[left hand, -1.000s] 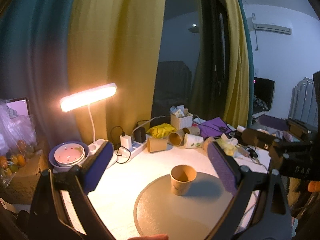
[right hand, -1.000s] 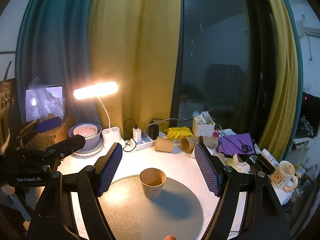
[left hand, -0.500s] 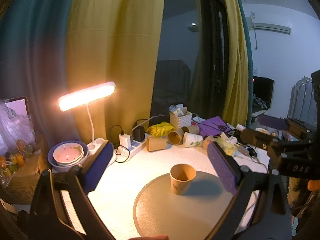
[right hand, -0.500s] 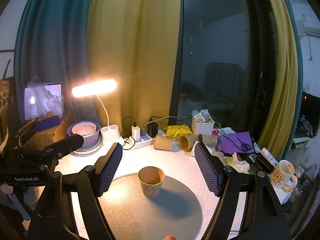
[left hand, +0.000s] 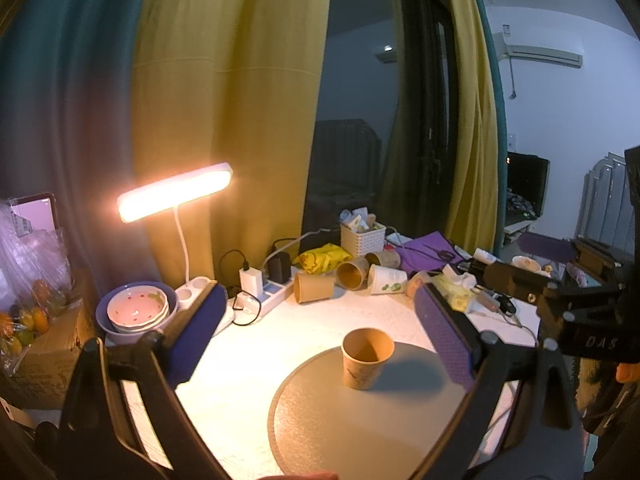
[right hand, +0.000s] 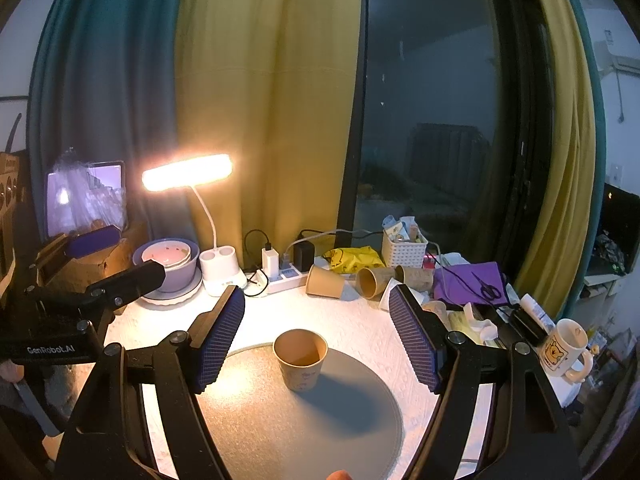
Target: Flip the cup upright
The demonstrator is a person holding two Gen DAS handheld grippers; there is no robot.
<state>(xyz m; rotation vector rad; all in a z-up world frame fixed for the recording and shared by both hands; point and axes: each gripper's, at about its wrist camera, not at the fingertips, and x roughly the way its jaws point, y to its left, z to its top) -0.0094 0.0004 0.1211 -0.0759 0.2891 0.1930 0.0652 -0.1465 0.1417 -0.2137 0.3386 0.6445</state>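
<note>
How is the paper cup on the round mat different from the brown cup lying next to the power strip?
The mat cup stands upright, mouth up; the strip cup lies on its side. The mat cup sits alone on the grey mat; the strip cup lies on the white table cover among other tipped cups. The mat cup shows a faint print; the strip cup looks plain. Both are brown paper cups, untouched by either tongs.

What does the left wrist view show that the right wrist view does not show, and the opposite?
Only the left wrist view shows the wall air conditioner and the bag of oranges. Only the right wrist view shows the bear mug and the lit tablet screen. Both share the paper cup standing upright on the round grey mat, the lit desk lamp, the tipped cups behind, and each an open gripper, left gripper and right gripper.
</note>
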